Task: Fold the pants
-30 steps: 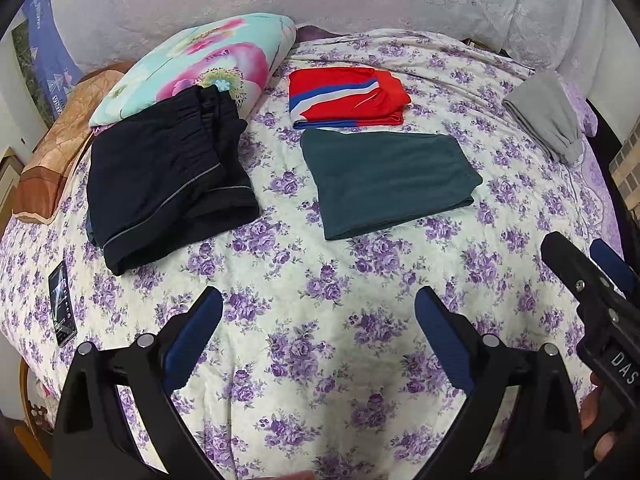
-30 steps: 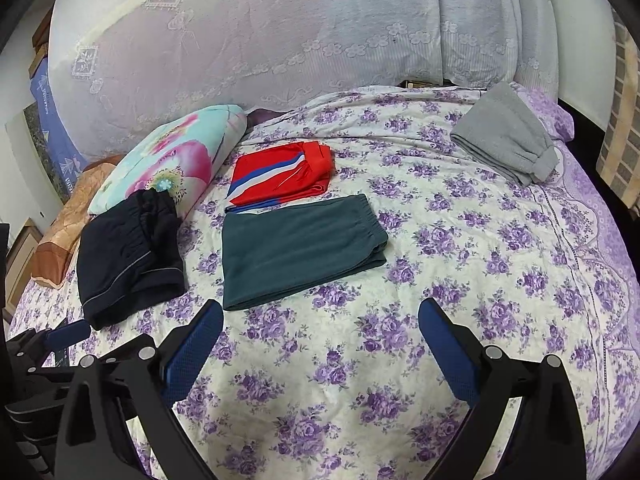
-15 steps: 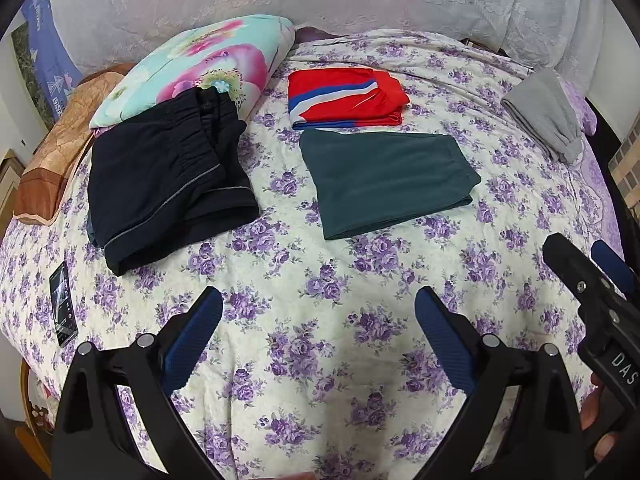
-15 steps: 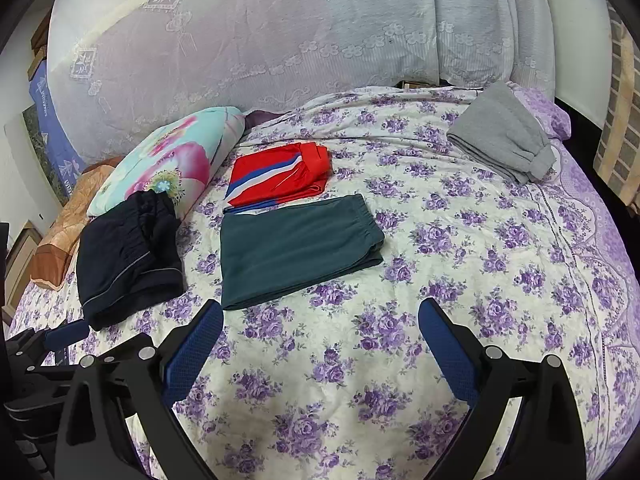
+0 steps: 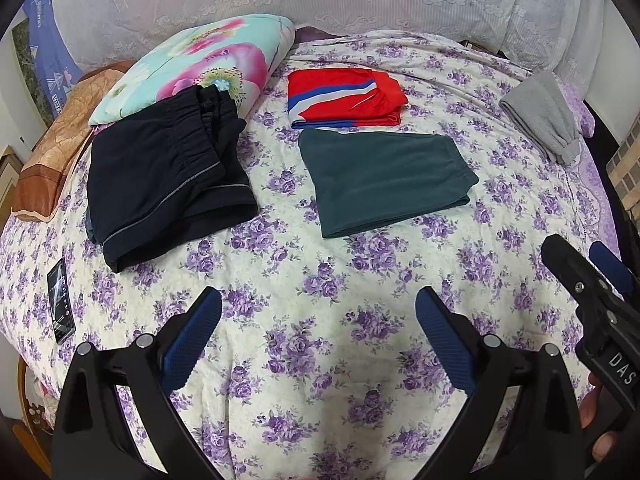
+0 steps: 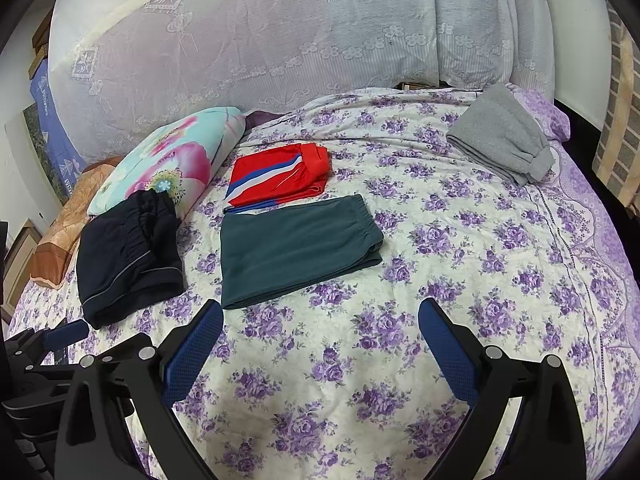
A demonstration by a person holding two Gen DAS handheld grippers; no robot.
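Several folded pants lie on the purple-flowered bedspread (image 5: pixel 320 344): dark green pants (image 5: pixel 384 180) (image 6: pixel 296 248) in the middle, red striped pants (image 5: pixel 344 98) (image 6: pixel 280 178) just behind them, black pants (image 5: pixel 164 184) (image 6: pixel 128 256) to the left, and grey pants (image 5: pixel 540 114) (image 6: pixel 500 132) at the far right. My left gripper (image 5: pixel 319 332) hovers open over bare bedspread in front of the green pants. My right gripper (image 6: pixel 321 340) is open too, holding nothing, just in front of the green pants. In the left wrist view the right gripper (image 5: pixel 588 276) shows at the right edge.
A floral pillow (image 5: pixel 192 68) (image 6: pixel 172 156) lies behind the black pants, with a brown pillow (image 5: pixel 52 140) further left. A phone (image 5: pixel 61 300) rests near the bed's left edge. A lace curtain (image 6: pixel 280 32) hangs behind the bed.
Both views have shifted only slightly; the clothes lie as before and both grippers have stayed open.
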